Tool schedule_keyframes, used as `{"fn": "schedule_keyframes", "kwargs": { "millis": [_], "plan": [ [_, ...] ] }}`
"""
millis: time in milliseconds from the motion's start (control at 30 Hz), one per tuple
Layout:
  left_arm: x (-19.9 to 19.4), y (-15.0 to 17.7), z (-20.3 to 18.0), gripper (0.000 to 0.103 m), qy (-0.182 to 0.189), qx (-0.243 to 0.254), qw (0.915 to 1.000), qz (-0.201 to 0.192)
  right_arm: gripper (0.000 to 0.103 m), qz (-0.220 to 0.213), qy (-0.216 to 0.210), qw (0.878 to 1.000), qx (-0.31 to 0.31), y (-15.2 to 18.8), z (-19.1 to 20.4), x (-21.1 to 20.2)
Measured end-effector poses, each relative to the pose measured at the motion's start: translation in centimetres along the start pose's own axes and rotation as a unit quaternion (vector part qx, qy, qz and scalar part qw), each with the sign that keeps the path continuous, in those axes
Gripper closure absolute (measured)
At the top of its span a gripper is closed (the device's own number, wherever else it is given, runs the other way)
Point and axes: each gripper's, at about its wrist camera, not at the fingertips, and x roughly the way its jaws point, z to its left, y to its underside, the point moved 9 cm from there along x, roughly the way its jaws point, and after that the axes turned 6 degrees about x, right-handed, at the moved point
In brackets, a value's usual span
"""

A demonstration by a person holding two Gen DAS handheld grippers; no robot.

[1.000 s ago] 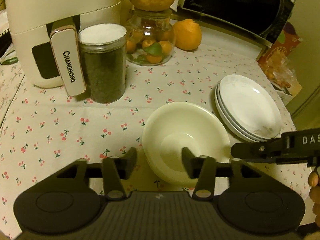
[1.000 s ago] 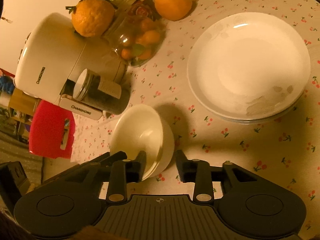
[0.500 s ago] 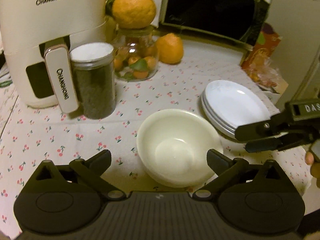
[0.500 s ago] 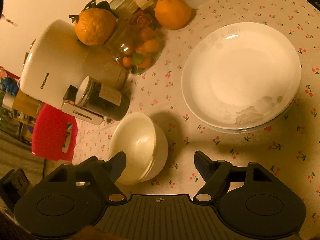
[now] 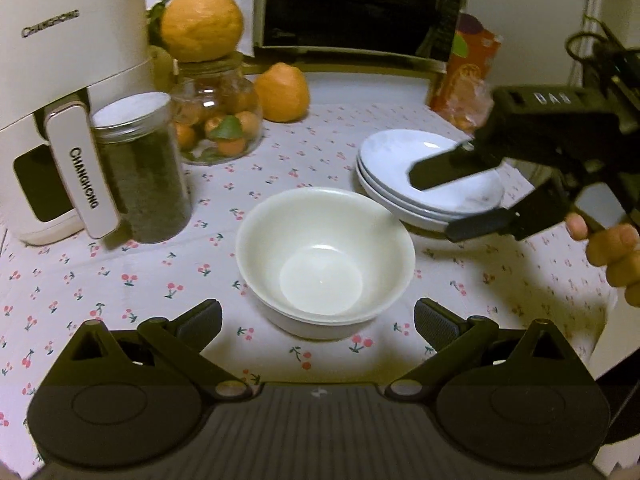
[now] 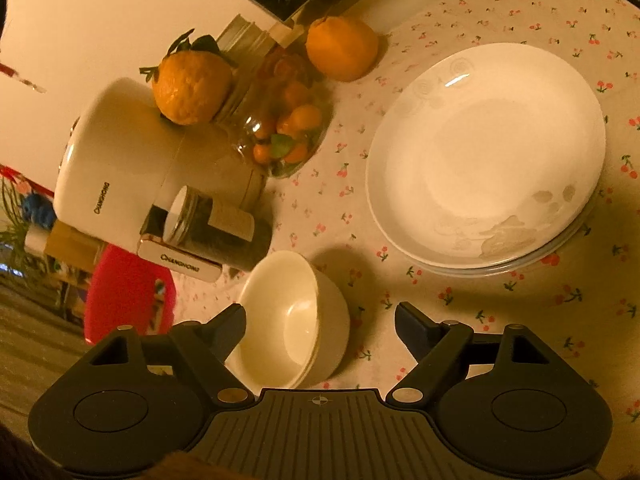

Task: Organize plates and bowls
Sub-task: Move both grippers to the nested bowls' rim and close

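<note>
Left gripper (image 5: 318, 318): nearest in the left wrist view, jaws standing wide apart with nothing between the pads; the bowls are sitting just beyond the fingertips, untouched.

Right gripper (image 6: 320, 322): jaws opening, nothing pressed between them; the left finger (image 6: 226, 330) is showing in front of the bowls' rim, the right finger over bare cloth. In the left wrist view this gripper (image 5: 464, 196) is reaching in from the right, held by a hand (image 5: 608, 246), its upper finger lying across the view of the plates.

Bowls (image 5: 325, 258): cream, two nested, one inside the other, standing upright on the tablecloth (image 5: 100, 280) near the table's front, apart from the plates. Also seen in the right wrist view (image 6: 292, 320).

Plates (image 6: 486, 156): white, a stack of about three, faint grey pattern on the top one, sitting right of and behind the bowls; seen also at (image 5: 396, 168).

Canister (image 5: 140, 168): clear, white lid, dark contents, standing left of the bowls and just beside the appliance's handle.

Appliance (image 5: 52, 80): white, marked CHANGHONG, occupying the left rear.

Glass jar (image 5: 218, 120): holding small orange fruit and a leaf, standing behind the canister, with a large orange (image 5: 202, 24) resting on its lid.

Second orange (image 5: 282, 92): lying on the cloth right of the jar.

Microwave (image 5: 352, 8): dark door, sitting farthest back.

Snack bag (image 5: 466, 80): orange, leaning at the microwave's right.

Red container (image 6: 128, 292): showing beyond the table's left edge; kind unclear.
</note>
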Motion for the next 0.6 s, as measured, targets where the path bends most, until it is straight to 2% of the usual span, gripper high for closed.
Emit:
{"fn": "schedule_keyframes", "kwargs": {
  "millis": [200, 600],
  "plan": [
    [1.2, 0.7, -0.4, 0.001, -0.007, 0.031, 0.9993, 0.021, 0.020, 0.009, 0.007, 1.000, -0.014, 1.0, 0.7, 1.2],
    [2.8, 1.1, -0.1, 0.001, -0.010, 0.047, 0.9978, 0.046, 0.020, 0.004, 0.025, 1.000, 0.006, 1.2, 0.1, 3.1]
  ]
}}
